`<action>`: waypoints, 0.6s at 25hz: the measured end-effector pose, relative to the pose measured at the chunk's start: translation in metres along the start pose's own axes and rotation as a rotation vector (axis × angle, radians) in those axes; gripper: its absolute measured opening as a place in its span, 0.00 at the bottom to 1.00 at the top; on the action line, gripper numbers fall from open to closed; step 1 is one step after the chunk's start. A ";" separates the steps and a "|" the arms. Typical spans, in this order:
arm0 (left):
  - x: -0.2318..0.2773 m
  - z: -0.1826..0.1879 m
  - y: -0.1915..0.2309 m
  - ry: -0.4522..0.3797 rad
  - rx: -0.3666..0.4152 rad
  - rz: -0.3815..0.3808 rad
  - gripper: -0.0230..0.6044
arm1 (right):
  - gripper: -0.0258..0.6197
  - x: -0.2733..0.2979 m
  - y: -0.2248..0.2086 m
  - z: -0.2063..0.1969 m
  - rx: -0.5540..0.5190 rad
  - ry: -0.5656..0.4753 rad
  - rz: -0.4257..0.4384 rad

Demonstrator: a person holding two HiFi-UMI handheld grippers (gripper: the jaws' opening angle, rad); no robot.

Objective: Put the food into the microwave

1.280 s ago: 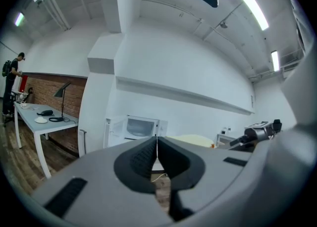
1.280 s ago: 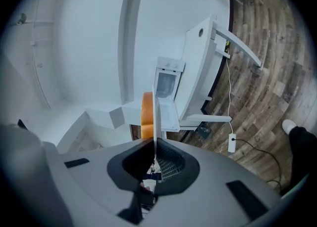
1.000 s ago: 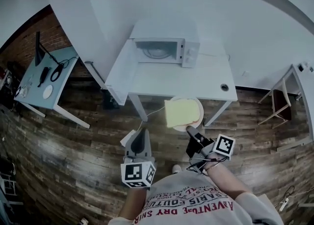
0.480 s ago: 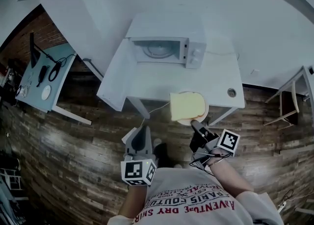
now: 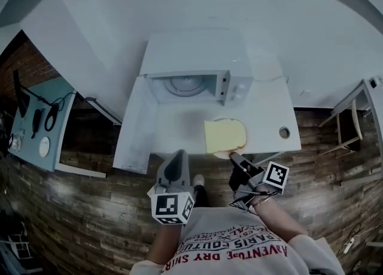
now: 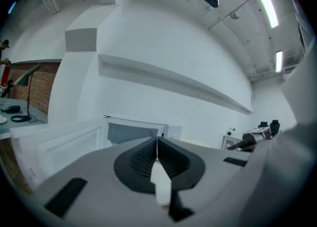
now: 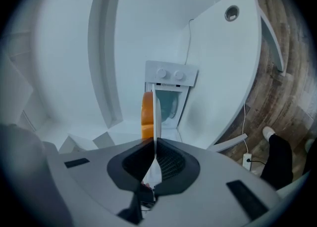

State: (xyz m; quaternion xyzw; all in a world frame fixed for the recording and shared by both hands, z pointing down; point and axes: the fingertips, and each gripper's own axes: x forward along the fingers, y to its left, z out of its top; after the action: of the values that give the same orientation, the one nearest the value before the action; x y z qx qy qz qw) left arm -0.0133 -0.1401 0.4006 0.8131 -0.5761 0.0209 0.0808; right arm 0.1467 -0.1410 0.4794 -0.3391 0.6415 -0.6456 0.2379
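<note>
Head view shows the right gripper point(image 5: 232, 157) clamped on the rim of the plate point(image 5: 222, 155) of toast point(image 5: 224, 136), the open microwave point(image 5: 191, 85) just ahead of its fingers, and the left gripper point(image 5: 175, 159) closed on nothing, so loading is not yet done.

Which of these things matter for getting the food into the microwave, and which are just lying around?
Job: open microwave, bread slice, plate beneath it, right hand-held gripper clamped on the plate.
Lying about: blue side table, chair.
</note>
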 end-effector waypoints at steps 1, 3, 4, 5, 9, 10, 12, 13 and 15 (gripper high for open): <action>0.013 0.005 0.008 0.001 0.003 -0.014 0.05 | 0.07 0.013 0.001 0.005 0.003 -0.008 -0.005; 0.038 0.013 0.024 0.003 0.016 -0.037 0.05 | 0.07 0.039 0.004 0.014 0.010 -0.023 -0.012; 0.049 0.017 0.033 0.004 0.026 -0.045 0.05 | 0.07 0.052 0.005 0.017 0.015 -0.030 -0.013; 0.060 0.020 0.043 0.005 0.034 -0.051 0.05 | 0.07 0.065 0.006 0.020 0.019 -0.035 -0.014; 0.098 0.026 0.080 0.014 0.040 -0.068 0.05 | 0.07 0.115 0.012 0.030 0.030 -0.044 -0.012; 0.105 0.027 0.088 0.017 0.039 -0.073 0.05 | 0.07 0.125 0.013 0.033 0.030 -0.047 -0.014; 0.117 0.027 0.099 0.025 0.035 -0.083 0.05 | 0.07 0.143 0.013 0.037 0.032 -0.052 -0.025; 0.123 0.026 0.104 0.030 0.032 -0.087 0.05 | 0.07 0.151 0.013 0.038 0.035 -0.052 -0.030; 0.132 0.024 0.113 0.042 0.028 -0.092 0.05 | 0.07 0.166 0.011 0.039 0.046 -0.047 -0.039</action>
State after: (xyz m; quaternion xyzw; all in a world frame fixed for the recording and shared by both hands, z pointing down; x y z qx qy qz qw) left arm -0.0766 -0.3033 0.4054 0.8393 -0.5358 0.0424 0.0823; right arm 0.0654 -0.2911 0.4884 -0.3611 0.6141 -0.6566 0.2477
